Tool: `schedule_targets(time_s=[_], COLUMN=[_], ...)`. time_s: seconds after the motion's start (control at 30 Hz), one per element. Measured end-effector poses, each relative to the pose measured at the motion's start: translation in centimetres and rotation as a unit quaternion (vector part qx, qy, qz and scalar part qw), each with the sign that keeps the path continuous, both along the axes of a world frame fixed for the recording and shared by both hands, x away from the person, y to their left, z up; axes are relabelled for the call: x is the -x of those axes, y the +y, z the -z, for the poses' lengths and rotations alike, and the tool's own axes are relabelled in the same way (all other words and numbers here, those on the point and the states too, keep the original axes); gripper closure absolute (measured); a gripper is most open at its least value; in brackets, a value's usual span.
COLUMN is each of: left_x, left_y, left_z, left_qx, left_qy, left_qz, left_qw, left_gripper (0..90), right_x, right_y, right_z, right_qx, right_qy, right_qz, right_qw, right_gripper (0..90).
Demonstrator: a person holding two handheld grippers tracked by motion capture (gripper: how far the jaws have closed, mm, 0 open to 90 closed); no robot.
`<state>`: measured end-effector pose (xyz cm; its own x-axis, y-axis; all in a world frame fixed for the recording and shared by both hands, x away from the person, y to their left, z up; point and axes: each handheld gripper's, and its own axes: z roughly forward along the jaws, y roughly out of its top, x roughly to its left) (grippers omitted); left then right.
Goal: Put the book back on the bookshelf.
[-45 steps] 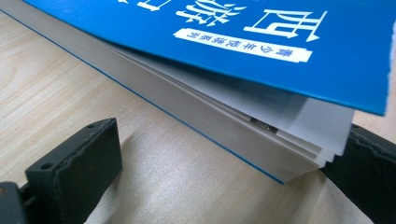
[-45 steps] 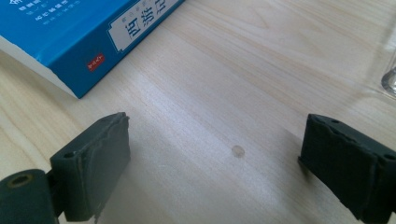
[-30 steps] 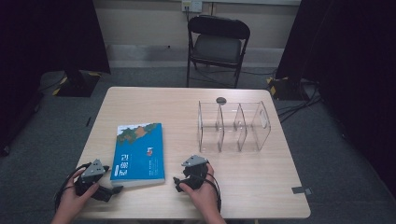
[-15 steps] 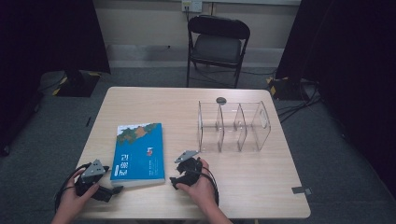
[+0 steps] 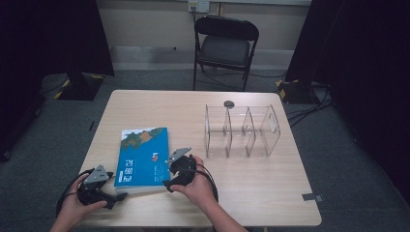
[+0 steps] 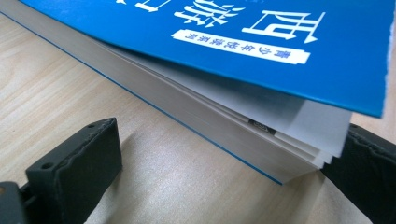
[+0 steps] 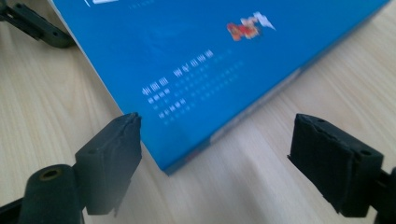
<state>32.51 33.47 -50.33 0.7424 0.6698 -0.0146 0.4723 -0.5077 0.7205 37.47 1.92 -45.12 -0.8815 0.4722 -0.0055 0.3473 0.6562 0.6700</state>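
- We see a light wooden table [image 5: 203,104] from above, with a person's two forearms coming in from the near edge, each hand holding a black two-jaw gripper.
- A blue paperback book [image 5: 142,155] lies flat on the near left part of the table, cover up, with a green-and-brown picture band across its far end and white lettering lower down.
- The left gripper [image 5: 117,196] rests low on the table at the book's near left corner. In the left gripper view its jaws stand spread — one jaw sits on bare wood to the left, the other lies just beyond the book's corner [image 6: 299,154], where the cover lifts a little off the fanned pages. The pads are not pressing the book.
- The right gripper [image 5: 167,185] is at the book's near right corner. In the right gripper view its jaws are wide apart, having just narrowed a little, with the corner of the book [image 7: 196,93] reaching in between them; one jaw is just beside the book's edge, the other well clear on the wood. Nothing is pinched.
- A clear plastic rack [image 5: 241,130] with upright dividers stands on the right half of the table, well apart from the book.
- A small dark round object [image 5: 228,104] sits just behind the rack.
- A black folding chair [image 5: 225,48] stands beyond the table's far edge.
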Motion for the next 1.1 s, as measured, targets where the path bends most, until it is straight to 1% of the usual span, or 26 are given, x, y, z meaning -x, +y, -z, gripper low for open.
schedule_targets(time_s=[0.03, 0.07, 0.1, 0.13, 0.17, 0.2, 0.23, 0.3, 0.37, 0.4, 0.43, 0.47, 0.5, 0.57, 0.6, 0.63, 0.67, 0.7, 0.8, 0.83, 0.87, 0.9, 0.97, 1.03, 1.07, 1.1], left_x=[0.1, 0.1, 0.2, 0.2, 0.3, 0.4, 0.4, 0.5, 0.5, 0.6, 0.6, 0.6, 0.5, 0.4, 0.4, 0.4, 0.4, 0.4, 0.3, 0.4, 0.3, 0.4, 0.3, 0.3, 0.3, 0.3], left_y=[0.1, 0.1, 0.1, 0.1, 0.0, -0.1, -0.1, -0.2, -0.2, -0.3, -0.3, -0.3, -0.3, -0.3, -0.3, -0.4, -0.4, -0.4, -0.3, -0.4, -0.4, -0.4, -0.3, -0.3, -0.3, -0.3], left_z=[-0.1, -0.1, -0.3, -0.3, -0.4, -0.4, -0.4, -0.6, -0.6, -0.6, -0.7, -0.7, -0.8, -1.0, -1.0, -1.0, -1.0, -1.2, -1.3, -1.3, -1.5, -1.5, -1.6, -2.0, -2.0, -2.2], left_qx=[0.006, 0.006, 0.002, 0.002, 0.003, 0.005, 0.002, 0.000, 0.004, 0.009, 0.008, 0.008, 0.002, -0.007, -0.007, 0.000, 0.000, 0.001, -0.002, 0.005, 0.006, 0.007, 0.005, 0.017, 0.017, 0.024], left_qy=[-0.003, -0.003, -0.005, -0.005, 0.000, 0.001, -0.005, 0.001, 0.001, 0.003, 0.009, 0.009, 0.014, 0.017, 0.017, 0.022, 0.022, 0.027, 0.026, 0.029, 0.028, 0.031, 0.029, 0.027, 0.027, 0.022], left_qz=[0.010, 0.010, 0.019, 0.019, 0.026, 0.026, 0.031, 0.031, 0.029, 0.024, 0.023, 0.023, 0.023, 0.025, 0.025, 0.021, 0.021, 0.019, 0.020, 0.016, 0.014, 0.015, 0.015, 0.013, 0.013, 0.008], left_qw=[0.9999, 0.9999, 0.9998, 0.9998, 0.9997, 0.9997, 0.9995, 0.9995, 0.9996, 0.9997, 0.9997, 0.9997, 0.9996, 0.9995, 0.9995, 0.9995, 0.9995, 0.9995, 0.9995, 0.9994, 0.9995, 0.9994, 0.9994, 0.9994, 0.9994, 0.9994], left_gripper=[7.1, 9.7, 12.4, 15.1, 17.5, 18.8, 20.1, 24.9, 25.1, 25.5, 25.8, 26.3, 26.9, 27.1, 27.3, 27.4, 27.7, 27.9, 28.3, 28.4, 28.4, 28.5, 28.5, 28.6, 28.6, 28.6], right_x=[0.0, -0.1, -0.1, -0.1, -0.1, 0.0, -0.1, 0.0, 0.1, 0.0, 0.0, 0.0, 0.0, -0.2, -0.2, -0.3, -0.3, -0.4, -0.4, -0.3, -0.4, -0.3, -0.3, -0.3, -0.3, -0.3], right_y=[0.5, 0.8, 1.1, 1.1, 1.6, 1.9, 2.1, 2.6, 2.9, 3.1, 3.2, 3.2, 3.5, 3.8, 3.8, 4.1, 4.1, 4.4, 4.7, 4.8, 5.0, 5.1, 5.3, 5.4, 5.4, 5.5], right_z=[-0.1, -0.1, -0.1, -0.1, -0.1, -0.1, 0.0, -0.1, -0.2, -0.2, -0.1, -0.1, 0.1, 0.3, 0.3, 0.4, 0.4, 0.4, 0.6, 0.7, 0.9, 1.0, 1.3, 1.4, 1.4, 1.5], right_qx=[-0.004, -0.008, -0.009, -0.009, -0.004, -0.003, -0.006, -0.006, -0.010, -0.012, -0.013, -0.013, -0.012, -0.008, -0.008, -0.017, -0.017, -0.018, -0.014, -0.013, -0.003, -0.001, -0.004, -0.007, -0.007, -0.004], right_qy=[-0.002, 0.002, 0.007, 0.007, 0.008, 0.013, 0.012, 0.010, 0.010, 0.010, 0.011, 0.011, 0.012, 0.007, 0.007, 0.005, 0.005, 0.003, 0.008, 0.010, 0.006, 0.008, 0.010, 0.004, 0.004, 0.003], right_qz=[-0.013, -0.019, -0.025, -0.025, -0.030, -0.033, -0.041, -0.047, -0.054, -0.056, -0.057, -0.057, -0.060, -0.067, -0.067, -0.070, -0.070, -0.075, -0.082, -0.085, -0.093, -0.091, -0.094, -0.097, -0.097, -0.095], right_qw=[0.9999, 0.9998, 0.9996, 0.9996, 0.9995, 0.9994, 0.9991, 0.9988, 0.9985, 0.9983, 0.9983, 0.9983, 0.9981, 0.9977, 0.9977, 0.9974, 0.9974, 0.9970, 0.9965, 0.9963, 0.9956, 0.9958, 0.9955, 0.9953, 0.9953, 0.9954], right_gripper=[15.4, 15.5, 15.5, 15.5, 15.6, 15.8, 16.2, 15.8, 15.8, 15.7, 15.8, 15.8, 15.8, 16.0, 16.0, 16.0, 16.0, 15.5, 14.8, 14.7, 14.2, 14.1, 13.2, 12.9, 12.9, 11.8])
